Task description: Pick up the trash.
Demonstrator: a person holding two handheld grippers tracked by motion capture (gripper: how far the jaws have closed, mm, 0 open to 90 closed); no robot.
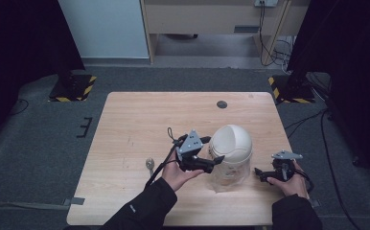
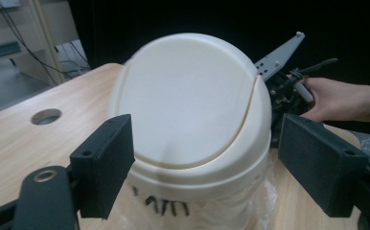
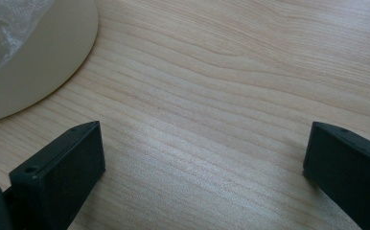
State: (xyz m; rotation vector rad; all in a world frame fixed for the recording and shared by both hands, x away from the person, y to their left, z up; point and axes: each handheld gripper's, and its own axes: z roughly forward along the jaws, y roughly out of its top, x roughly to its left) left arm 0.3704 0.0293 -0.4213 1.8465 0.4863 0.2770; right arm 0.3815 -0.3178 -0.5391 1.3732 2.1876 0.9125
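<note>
Bin [image 1: 230, 153] dead ahead, standing near the front of the table [image 1: 135, 120], a bit right of centre. My left hand-held gripper [image 2: 202, 163] is spread wide, a jaw on either side of the domed lid [image 2: 188, 100], neither clearly touching. Best bet, I reckon: square up, settle lower onto the rim, squeeze evenly so the smooth dome doesn't squirt out. My right hand-held gripper [image 3: 202, 167] hangs open over bare wood, just beside the base. Bin's long axis is vertical, dome up; the flap seems to face my left hand. Liner bag [image 1: 221, 178] bulges below.
</note>
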